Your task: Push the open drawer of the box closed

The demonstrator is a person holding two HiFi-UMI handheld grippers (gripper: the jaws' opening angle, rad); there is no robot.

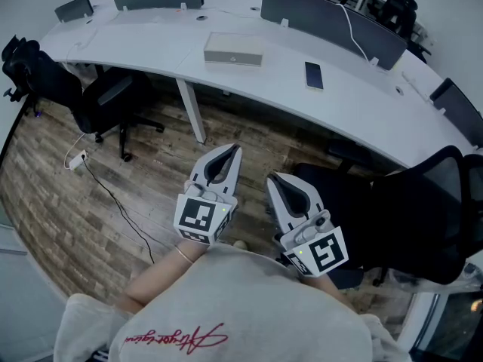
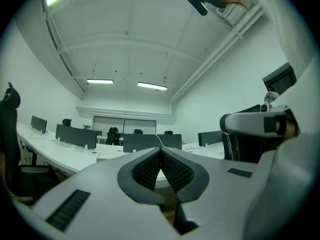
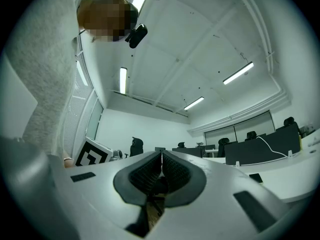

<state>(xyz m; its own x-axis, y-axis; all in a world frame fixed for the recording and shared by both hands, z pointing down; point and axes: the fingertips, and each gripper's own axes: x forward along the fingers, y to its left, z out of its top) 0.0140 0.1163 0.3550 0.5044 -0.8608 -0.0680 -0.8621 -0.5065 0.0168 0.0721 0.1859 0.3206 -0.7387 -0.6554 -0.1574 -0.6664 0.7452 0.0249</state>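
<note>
Left hand-held gripper and right hand-held gripper, both closed and empty, stand well short of the box ahead; drawer position indiscernible.

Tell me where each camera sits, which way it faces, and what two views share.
Head view: on the person's head, looking steeply down at the white desk, box and wooden floor; shows left gripper, right gripper, grey sweatshirt.
Left gripper view: on the left gripper, facing level toward the desk dividers; shows its shut jaws and the right gripper.
Right gripper view: on the right gripper, facing slightly upward at the ceiling; shows its shut jaws and the left gripper's marker cube.
Shared: all three show the white desk.
</note>
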